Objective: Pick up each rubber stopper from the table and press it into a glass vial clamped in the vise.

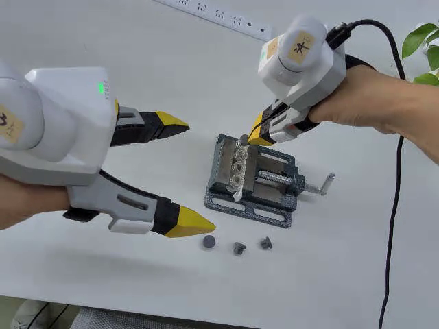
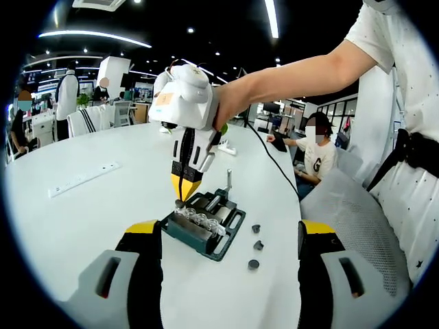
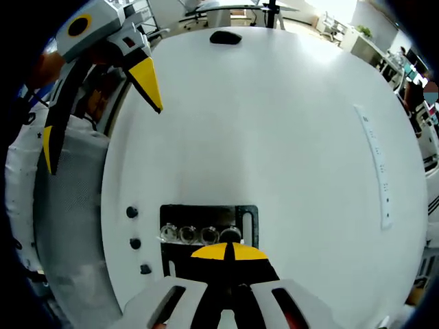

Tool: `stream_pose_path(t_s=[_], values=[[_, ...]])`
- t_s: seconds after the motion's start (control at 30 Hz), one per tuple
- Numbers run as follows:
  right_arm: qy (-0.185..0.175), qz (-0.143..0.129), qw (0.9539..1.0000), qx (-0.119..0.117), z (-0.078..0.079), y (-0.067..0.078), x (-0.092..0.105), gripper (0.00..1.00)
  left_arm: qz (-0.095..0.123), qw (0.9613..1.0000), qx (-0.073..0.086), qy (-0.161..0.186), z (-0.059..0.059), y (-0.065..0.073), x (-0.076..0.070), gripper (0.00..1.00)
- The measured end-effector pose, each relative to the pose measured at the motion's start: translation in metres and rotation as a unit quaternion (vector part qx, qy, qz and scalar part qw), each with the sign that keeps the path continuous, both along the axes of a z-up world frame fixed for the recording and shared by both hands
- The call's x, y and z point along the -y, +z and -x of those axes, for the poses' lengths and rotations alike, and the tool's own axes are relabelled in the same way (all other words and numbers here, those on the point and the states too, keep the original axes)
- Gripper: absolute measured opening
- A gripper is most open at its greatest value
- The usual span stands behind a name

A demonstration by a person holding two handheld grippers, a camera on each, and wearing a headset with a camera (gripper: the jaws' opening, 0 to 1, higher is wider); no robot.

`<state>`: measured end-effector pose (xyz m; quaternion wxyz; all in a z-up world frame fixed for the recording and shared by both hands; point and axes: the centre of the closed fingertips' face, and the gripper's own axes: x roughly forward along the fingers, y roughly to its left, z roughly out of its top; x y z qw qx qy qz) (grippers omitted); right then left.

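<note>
Left gripper (image 1: pixel 185 174): jaws wide open, above tabletop (image 1: pixel 137 68), apart from vise (image 1: pixel 274 200).
Right gripper (image 1: pixel 257 137): jaws closed, tips at 1 stopper (image 1: pixel 243 139) over end vial.
Loose stoppers (image 1: pixel 239 247): 3, on tabletop beside vise.
Vials (image 1: pixel 239 168): clamped in vise.

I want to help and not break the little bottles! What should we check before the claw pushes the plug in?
1. Vials upright in a row in the vise: ok.
2. Right claw shut on the grey stopper: ok.
3. Stopper centred over a mouth at the row's end: cannot tell, the claw tips hide it.
4. Left claw open, apart from the vise: ok.
5. Three spare stoppers lying on the table beside the vise: ok.
</note>
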<state>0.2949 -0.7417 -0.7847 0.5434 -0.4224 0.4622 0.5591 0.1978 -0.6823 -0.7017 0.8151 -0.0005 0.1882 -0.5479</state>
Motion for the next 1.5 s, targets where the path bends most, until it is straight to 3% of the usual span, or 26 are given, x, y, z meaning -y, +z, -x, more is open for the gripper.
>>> stream_pose_path(t_s=[0.5,0.87,1.1,1.5], values=[[-0.002,-0.004,1.0000,0.001,0.002,0.001,0.000,0.00,-0.004,1.0000,-0.003,0.001,0.001,0.000,-0.005,0.80],[-0.036,-0.045,0.9982,0.013,0.003,0.025,0.012,0.00,-0.014,0.9999,0.003,-0.003,0.003,0.002,-0.002,0.80],[-0.090,-0.093,0.9914,0.011,0.005,0.040,0.023,0.01,-0.018,0.9998,0.007,-0.005,0.003,0.007,-0.001,0.81],[-0.136,-0.150,0.9786,0.037,0.020,0.066,0.044,0.11,-0.030,0.9995,0.013,-0.003,0.006,0.016,-0.001,0.85]])
